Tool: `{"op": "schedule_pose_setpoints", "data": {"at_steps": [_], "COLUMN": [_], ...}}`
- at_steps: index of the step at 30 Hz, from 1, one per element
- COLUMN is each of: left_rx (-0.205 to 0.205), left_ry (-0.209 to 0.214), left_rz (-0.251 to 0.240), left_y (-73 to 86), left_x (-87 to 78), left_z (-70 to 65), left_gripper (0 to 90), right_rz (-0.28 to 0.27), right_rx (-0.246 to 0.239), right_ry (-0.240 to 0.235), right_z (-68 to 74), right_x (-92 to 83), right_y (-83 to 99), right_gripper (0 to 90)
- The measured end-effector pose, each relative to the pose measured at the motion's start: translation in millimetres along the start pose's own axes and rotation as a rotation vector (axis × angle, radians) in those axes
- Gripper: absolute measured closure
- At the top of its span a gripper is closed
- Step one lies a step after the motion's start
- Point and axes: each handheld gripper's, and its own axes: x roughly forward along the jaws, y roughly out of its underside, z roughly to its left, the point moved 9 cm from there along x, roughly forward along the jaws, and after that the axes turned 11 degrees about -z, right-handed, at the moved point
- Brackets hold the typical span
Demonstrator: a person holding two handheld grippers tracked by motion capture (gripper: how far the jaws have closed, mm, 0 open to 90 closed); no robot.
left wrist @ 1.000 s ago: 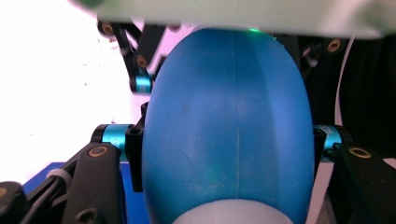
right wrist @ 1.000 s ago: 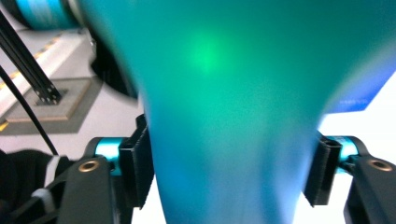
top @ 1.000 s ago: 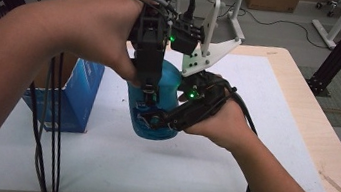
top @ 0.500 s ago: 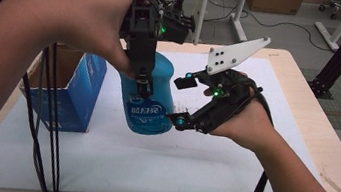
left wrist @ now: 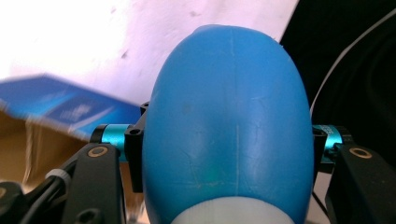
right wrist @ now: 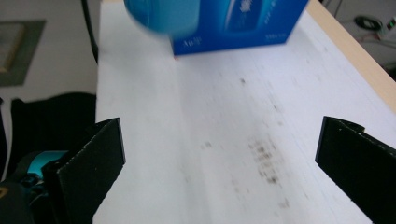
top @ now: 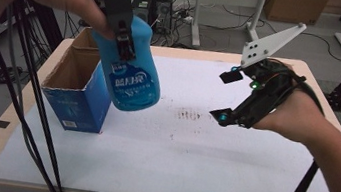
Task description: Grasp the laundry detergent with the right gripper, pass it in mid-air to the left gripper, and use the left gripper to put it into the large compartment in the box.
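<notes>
Aloft, blue bottle, white lettering unreadable

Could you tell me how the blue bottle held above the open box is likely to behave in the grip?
The blue bottle looks smooth and rounded, so it may slip or pivot between the left hand-held gripper jaws. Its plastic walls probably flex slightly under squeeze. Set on its curved side, it would likely roll; the box would keep it contained.

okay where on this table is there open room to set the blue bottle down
The white mat lies bare along its near edge and across its middle, between the open blue box and the right hand-held gripper. It is crowded at the far left, where the left hand-held gripper holds the blue bottle beside the box.
</notes>
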Motion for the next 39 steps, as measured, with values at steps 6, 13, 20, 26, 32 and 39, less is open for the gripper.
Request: {"op": "schedule_pose_setpoints", "data": {"at_steps": [6, 13, 20, 26, 32, 39], "left_rx": [-0.176, -0.519, -0.808, -0.919, -0.918, -0.742], "left_ry": [-0.059, -0.14, -0.225, -0.261, -0.223, -0.172], "left_rz": [-0.011, -0.026, -0.002, 0.045, 0.051, 0.095], "left_y": [24.6, 61.9, 86.6, 101.5, 107.7, 115.3], "left_x": [-31.3, -52.8, -52.0, -41.2, -20.4, 24.1], "left_z": [25.6, 60.5, 84.8, 102.4, 112.9, 121.3], "left_gripper": [39.2, 39.2, 39.2, 39.2, 39.2, 39.2], "right_rz": [0.081, 0.112, 0.124, 0.132, 0.136, 0.143], "right_rx": [-0.001, -0.008, -0.013, -0.014, -0.003, 0.01], "right_ry": [0.018, 0.022, 0.017, 0.02, 0.027, 0.026], "right_z": [-11.1, -13.5, -13.0, -12.9, -13.9, -15.2], "right_x": [-18.0, -25.9, -20.2, -16.5, -15.7, -13.7], "right_y": [3.3, 6.0, 8.5, 9.3, 11.0, 14.2], "right_gripper": [0.6, 0.6, 0.6, 0.6, 0.6, 0.7]}}
